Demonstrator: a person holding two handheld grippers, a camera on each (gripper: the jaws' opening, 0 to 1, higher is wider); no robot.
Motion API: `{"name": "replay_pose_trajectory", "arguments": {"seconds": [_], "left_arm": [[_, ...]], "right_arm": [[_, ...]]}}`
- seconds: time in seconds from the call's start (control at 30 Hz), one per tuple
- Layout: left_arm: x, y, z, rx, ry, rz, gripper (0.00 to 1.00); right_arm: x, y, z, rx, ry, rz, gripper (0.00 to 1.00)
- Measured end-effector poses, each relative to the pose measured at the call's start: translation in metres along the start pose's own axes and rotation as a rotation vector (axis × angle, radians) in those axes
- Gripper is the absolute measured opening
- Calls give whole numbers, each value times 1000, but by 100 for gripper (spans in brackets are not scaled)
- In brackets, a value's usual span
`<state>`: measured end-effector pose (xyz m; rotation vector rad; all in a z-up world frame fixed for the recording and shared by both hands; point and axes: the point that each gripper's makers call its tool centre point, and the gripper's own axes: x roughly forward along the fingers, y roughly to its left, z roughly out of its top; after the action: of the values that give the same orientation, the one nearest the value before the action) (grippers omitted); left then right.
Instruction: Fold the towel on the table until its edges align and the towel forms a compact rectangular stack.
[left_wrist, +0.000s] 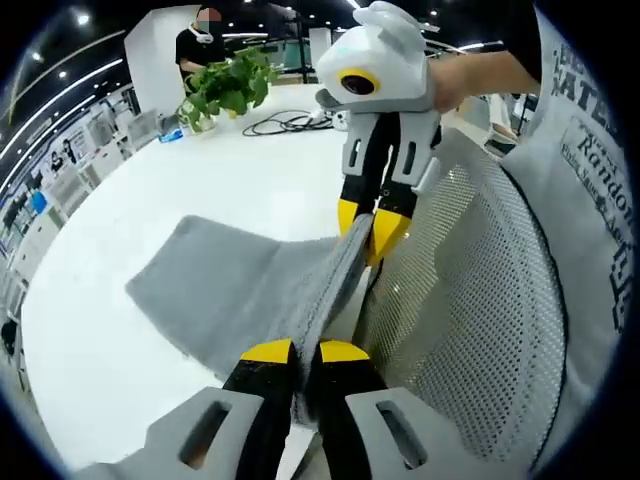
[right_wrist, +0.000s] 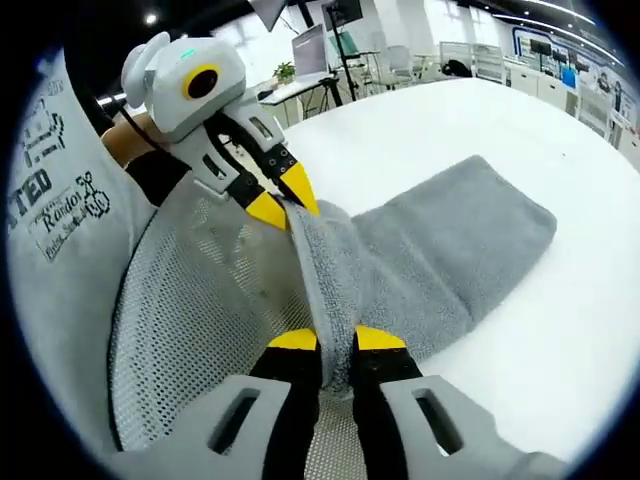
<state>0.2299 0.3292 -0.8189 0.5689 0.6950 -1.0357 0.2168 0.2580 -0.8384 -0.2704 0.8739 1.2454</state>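
Clamped between the left gripper (left_wrist: 306, 352) at bottom centre is the grey towel (left_wrist: 240, 290); the right gripper (right_wrist: 338, 340) is likewise closed on its edge above the white table (right_wrist: 560, 330).

The left gripper (left_wrist: 306, 352) has its yellow-tipped fingers (left_wrist: 266, 352) clamped on the towel (left_wrist: 240, 290). At 12 o'clock of it, the right gripper (right_wrist: 338, 340) pinches the same edge.

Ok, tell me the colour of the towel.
Plain grey; the towel shows best in the right gripper view.
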Motion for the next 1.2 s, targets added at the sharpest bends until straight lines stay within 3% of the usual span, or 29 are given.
{"name": "replay_pose_trajectory", "arguments": {"seconds": [0.57, 0.93, 1.2], "left_arm": [[-24, 45, 43, 28, -88, 70, 7], [-22, 87, 63, -9, -143, 111, 7], [-10, 110, 68, -35, -164, 126, 8]], "right_arm": [[-39, -17, 59, 26, -100, -46, 8], [-54, -56, 99, 158, -251, -85, 8], [-48, -91, 109, 165, -273, -159, 8]]}}
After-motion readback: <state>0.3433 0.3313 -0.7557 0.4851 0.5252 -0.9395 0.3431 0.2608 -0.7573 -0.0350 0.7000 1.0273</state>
